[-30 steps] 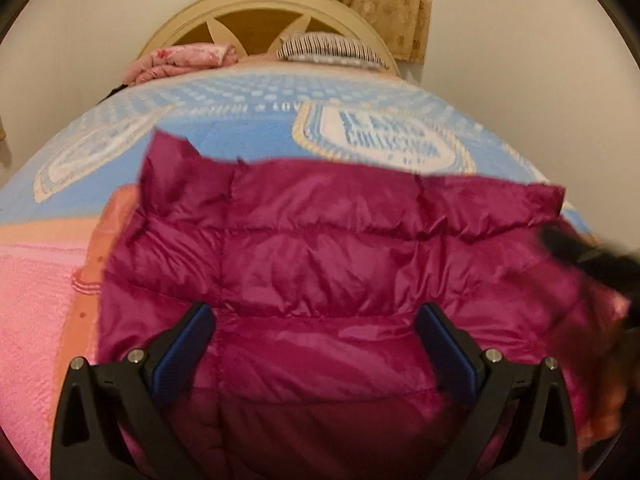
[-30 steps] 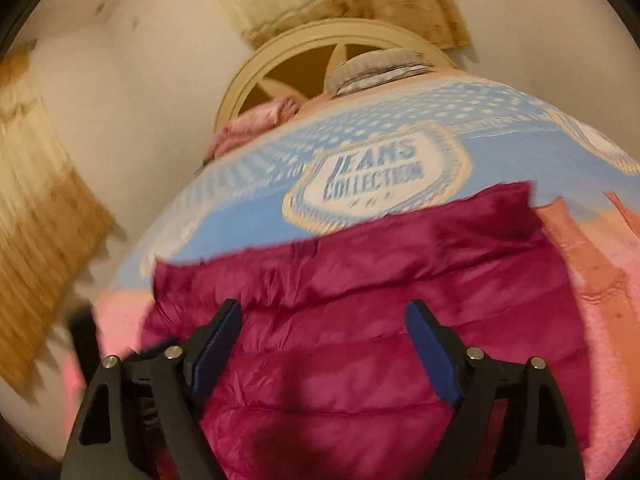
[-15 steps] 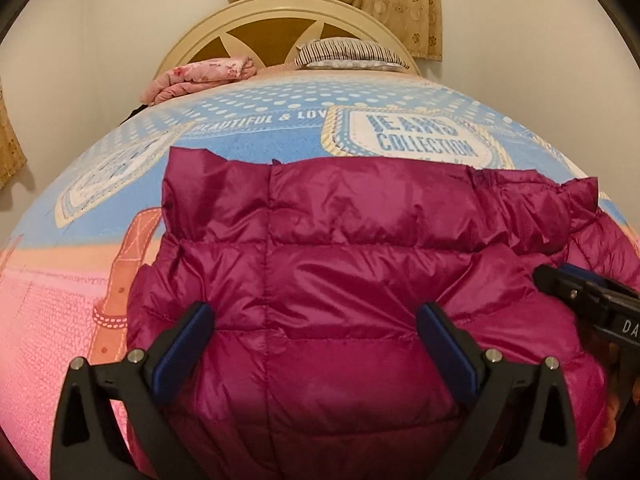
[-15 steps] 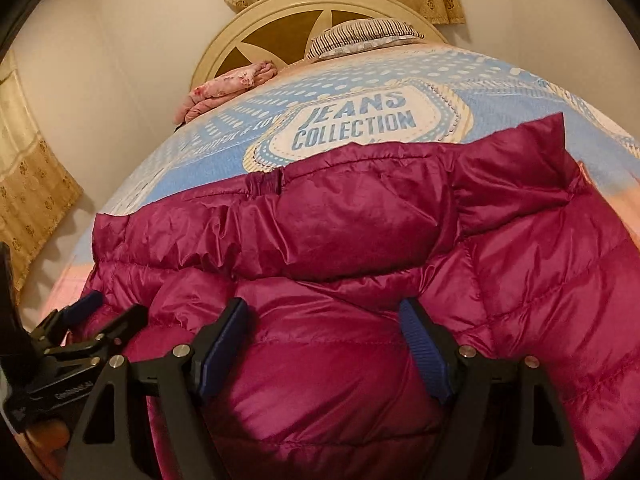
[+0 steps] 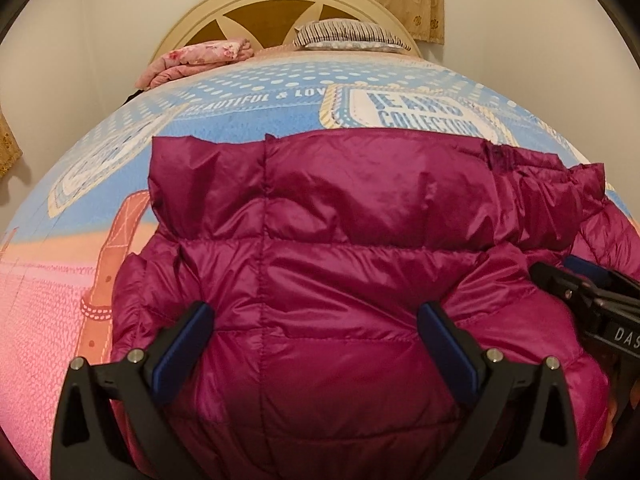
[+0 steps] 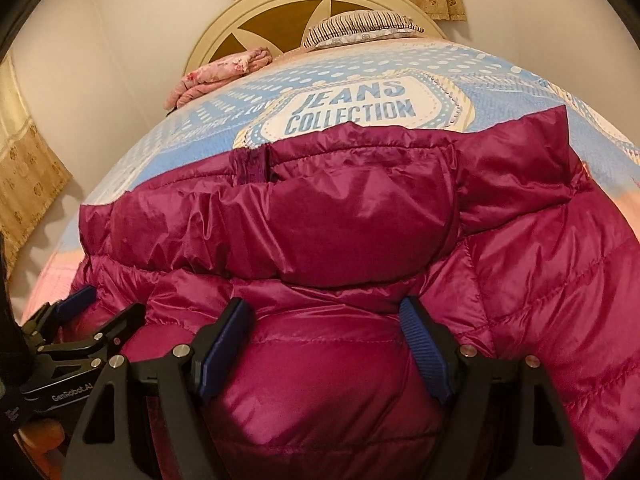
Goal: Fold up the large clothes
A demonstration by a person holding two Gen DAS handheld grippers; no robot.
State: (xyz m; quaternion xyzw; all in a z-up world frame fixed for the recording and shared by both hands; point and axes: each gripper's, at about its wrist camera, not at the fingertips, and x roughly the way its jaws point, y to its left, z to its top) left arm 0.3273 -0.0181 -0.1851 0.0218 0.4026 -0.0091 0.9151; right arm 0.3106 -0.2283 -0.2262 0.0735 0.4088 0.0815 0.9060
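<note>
Hovering over the magenta puffer jacket, my left claw and right claw gape wide, gripping nothing. Its lower half is cut off; the bedspread lies partly hidden beneath.

Your left gripper is a black frame of two triangular cut-out arms, each carrying a silver screw head near its top and another further in. Its fingers are faced with dark blue pads. Your right gripper has the same build: black triangular arms, silver screws, and blue ribbed pads on the inner faces. White lettering runs along the side of each black body, reading "GenRobot.AI" on the left one as seen from the right wrist.
</note>
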